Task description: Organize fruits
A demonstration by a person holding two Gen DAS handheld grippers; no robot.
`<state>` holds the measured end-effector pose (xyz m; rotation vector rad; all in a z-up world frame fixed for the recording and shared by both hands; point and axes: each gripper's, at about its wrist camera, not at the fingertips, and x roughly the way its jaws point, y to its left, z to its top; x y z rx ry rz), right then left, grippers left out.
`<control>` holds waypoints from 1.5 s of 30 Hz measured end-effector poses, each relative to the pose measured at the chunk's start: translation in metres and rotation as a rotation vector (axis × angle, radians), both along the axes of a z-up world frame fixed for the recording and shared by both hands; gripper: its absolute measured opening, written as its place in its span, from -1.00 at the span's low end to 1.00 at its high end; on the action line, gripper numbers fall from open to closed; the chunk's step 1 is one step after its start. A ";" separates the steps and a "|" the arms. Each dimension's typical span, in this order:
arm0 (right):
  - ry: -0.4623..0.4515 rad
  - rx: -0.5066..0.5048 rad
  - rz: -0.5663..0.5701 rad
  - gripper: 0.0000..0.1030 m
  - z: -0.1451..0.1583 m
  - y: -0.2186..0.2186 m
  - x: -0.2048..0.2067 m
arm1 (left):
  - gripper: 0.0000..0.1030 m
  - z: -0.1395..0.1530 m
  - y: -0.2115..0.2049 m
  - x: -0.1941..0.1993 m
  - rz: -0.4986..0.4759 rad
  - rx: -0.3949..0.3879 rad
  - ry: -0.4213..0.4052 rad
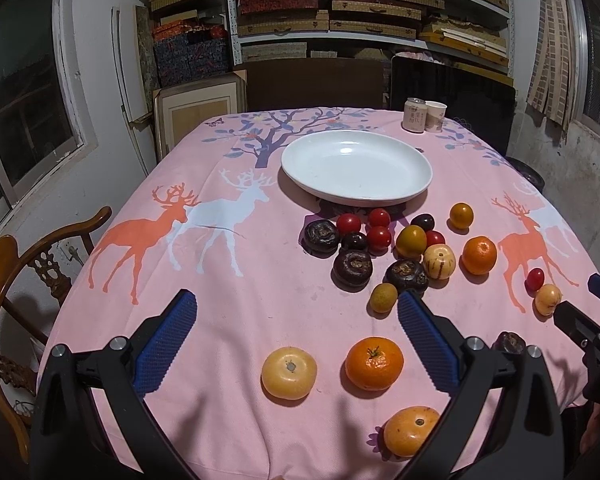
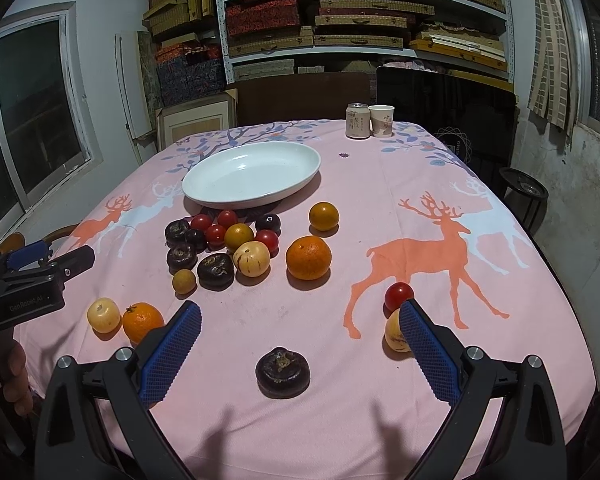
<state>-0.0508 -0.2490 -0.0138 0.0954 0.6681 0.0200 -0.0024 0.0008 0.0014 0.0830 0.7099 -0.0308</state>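
Observation:
A white oval plate (image 1: 356, 196) (image 2: 204, 196) sits empty on the pink deer tablecloth (image 1: 220, 272). In front of it lies a cluster of fruit: red cherry tomatoes (image 1: 379, 217), dark water chestnuts (image 1: 352, 268), oranges (image 1: 479, 255) (image 2: 308, 258) and yellow fruits (image 1: 439, 261). My left gripper (image 1: 298, 312) is open above a yellow fruit (image 1: 289, 373) and an orange (image 1: 374, 363). My right gripper (image 2: 300, 320) is open above a dark water chestnut (image 2: 283, 372); a yellow fruit (image 2: 396, 336) and a cherry tomato (image 2: 398, 296) lie by its right finger.
A drink can (image 2: 357, 121) and a paper cup (image 2: 381, 120) stand at the table's far edge. A wooden chair (image 1: 16, 280) stands at the left. Shelves of boxes (image 2: 340, 20) fill the back wall. Another orange fruit (image 1: 411, 431) lies near the front edge.

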 end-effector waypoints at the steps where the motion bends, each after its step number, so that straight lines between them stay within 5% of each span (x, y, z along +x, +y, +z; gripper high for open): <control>1: 0.000 -0.001 0.000 0.93 0.000 0.000 0.000 | 0.92 0.001 0.000 0.000 0.000 0.001 0.000; 45: 0.020 -0.007 0.013 0.93 -0.007 0.003 0.004 | 0.91 -0.004 0.000 0.001 0.005 -0.003 0.003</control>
